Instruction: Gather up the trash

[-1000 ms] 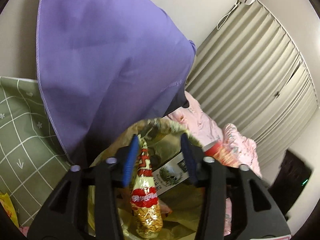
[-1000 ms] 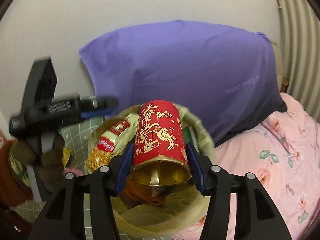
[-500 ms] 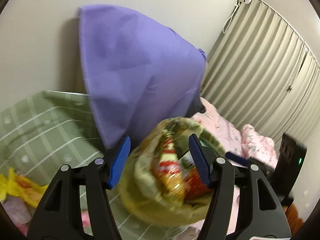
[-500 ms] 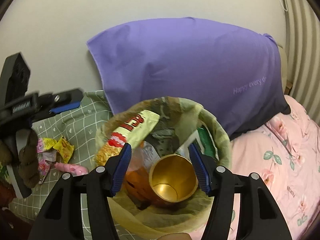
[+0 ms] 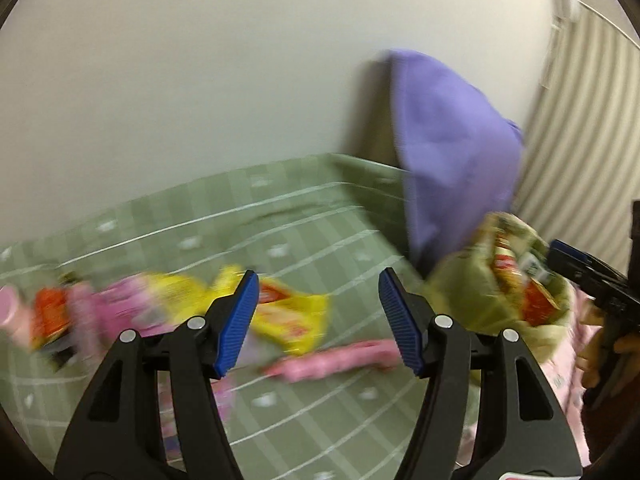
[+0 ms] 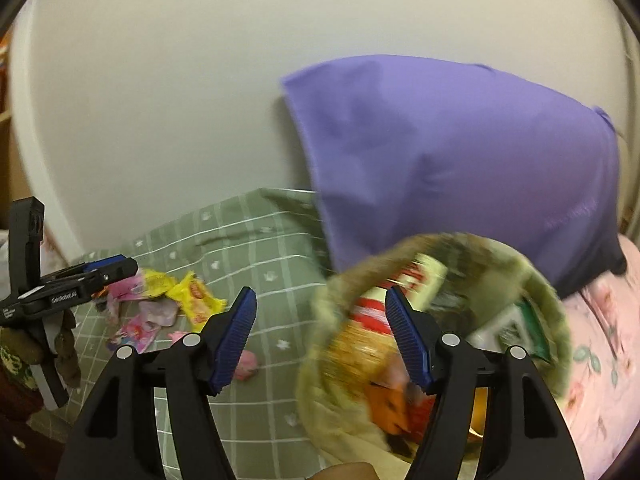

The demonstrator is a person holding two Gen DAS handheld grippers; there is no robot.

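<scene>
A round bin lined with a yellow-green bag [image 6: 532, 280] sits on the bed, full of wrappers, a gold-and-red snack packet [image 6: 400, 288] and a red tube. It also shows in the left wrist view [image 5: 460, 292]. My right gripper [image 6: 318, 336] is open and empty, at the bin's left rim. My left gripper [image 5: 318, 316] is open and empty, above loose trash on the green checked mat [image 5: 280, 248]: a yellow wrapper [image 5: 292, 320], pink wrappers [image 5: 120, 304] and a pink strip [image 5: 336, 360]. The left gripper also shows in the right wrist view [image 6: 80, 276].
A purple pillow [image 6: 460, 160] leans on the wall behind the bin. A pink floral quilt [image 6: 600, 344] lies right of it. Striped curtains [image 5: 580, 140] hang at the right. The left wrist view is blurred.
The right gripper let the red tube drop into the bin and swung left. The left gripper released the snack packet, left the bin and swung left over the loose wrappers.
</scene>
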